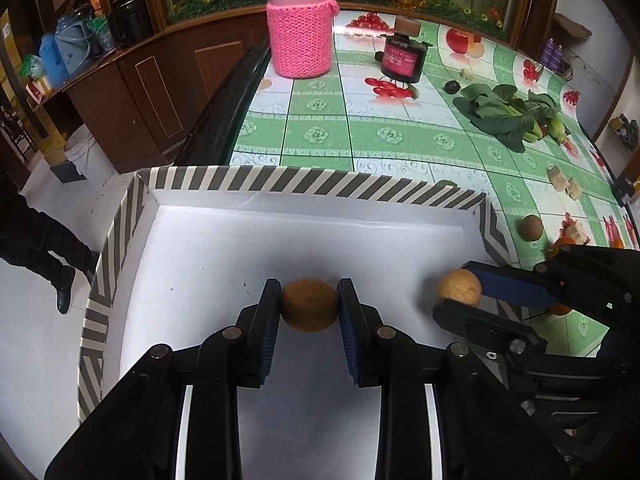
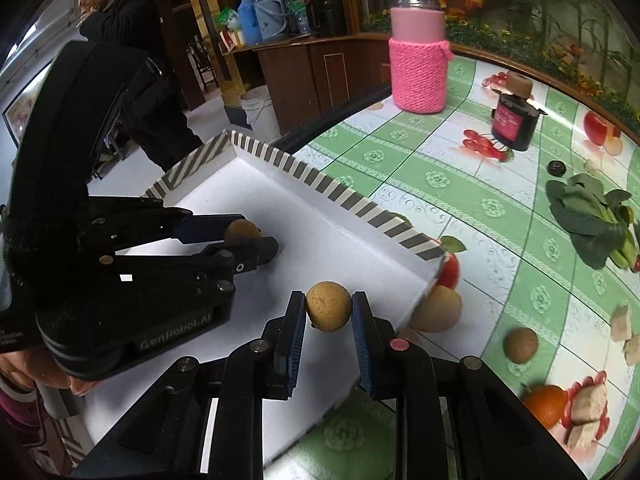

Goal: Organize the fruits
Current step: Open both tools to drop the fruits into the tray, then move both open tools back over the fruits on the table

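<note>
A white box [image 1: 280,248] with a striped rim sits on the table's left edge; it also shows in the right wrist view [image 2: 360,248]. My left gripper [image 1: 309,306] is shut on a brown round fruit [image 1: 309,306] low over the box floor; it shows in the right wrist view [image 2: 248,240] with its fruit [image 2: 242,231]. My right gripper [image 2: 329,307] is shut on a lighter brown round fruit [image 2: 329,307] above the box's right side; it also shows in the left wrist view [image 1: 460,290]. Another brown fruit [image 2: 520,345] and an orange [image 2: 545,405] lie on the table.
A pink knit-sleeved jar [image 1: 299,20], a dark jar [image 1: 402,56], leafy greens [image 1: 508,114], a small dark fruit [image 1: 451,87] and beige cubes [image 2: 622,322] stand on the green patterned tablecloth. A person [image 2: 152,80] stands left of the table.
</note>
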